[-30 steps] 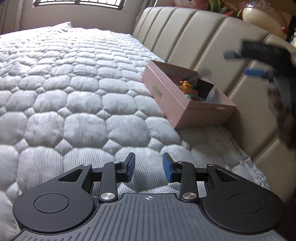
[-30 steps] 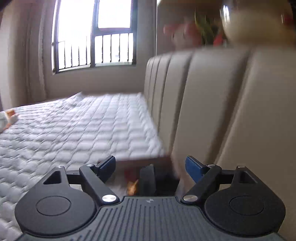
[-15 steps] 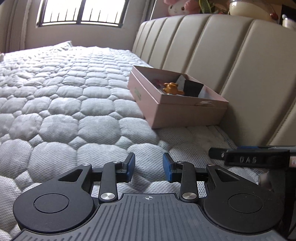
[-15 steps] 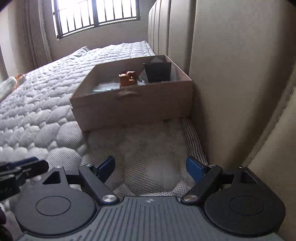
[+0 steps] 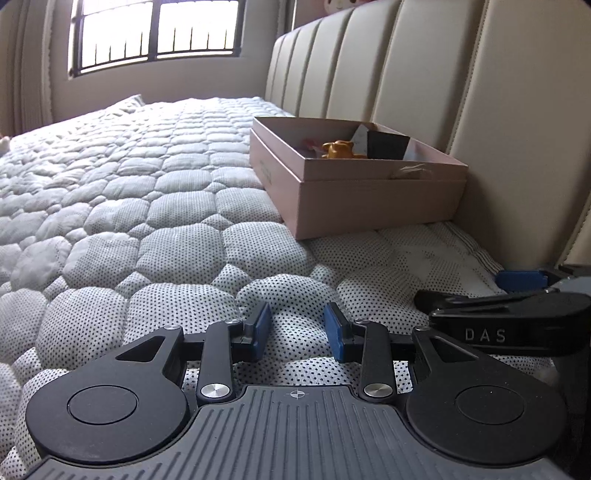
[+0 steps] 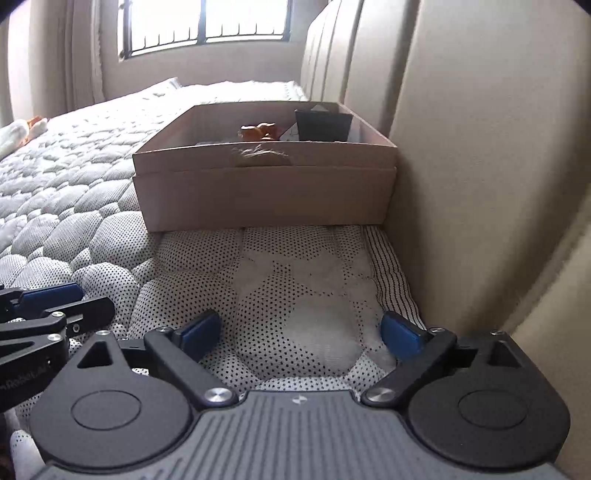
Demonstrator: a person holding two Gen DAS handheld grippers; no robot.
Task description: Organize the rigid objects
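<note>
Both grippers have been lowered to the bed and are held empty: left gripper narrowly open, right gripper wide open. The toy lies in the box ahead. Placement is judged complete.

Backlit by glaring window; sharp, fisheye-warped edges.

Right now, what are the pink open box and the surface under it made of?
Pink open box: looks like matte paperboard, with sharp folded edges and a torn, frayed patch on the near rim. Quilted mattress cover: grey-white fabric, stitched padded cells, dotted weave.
</note>
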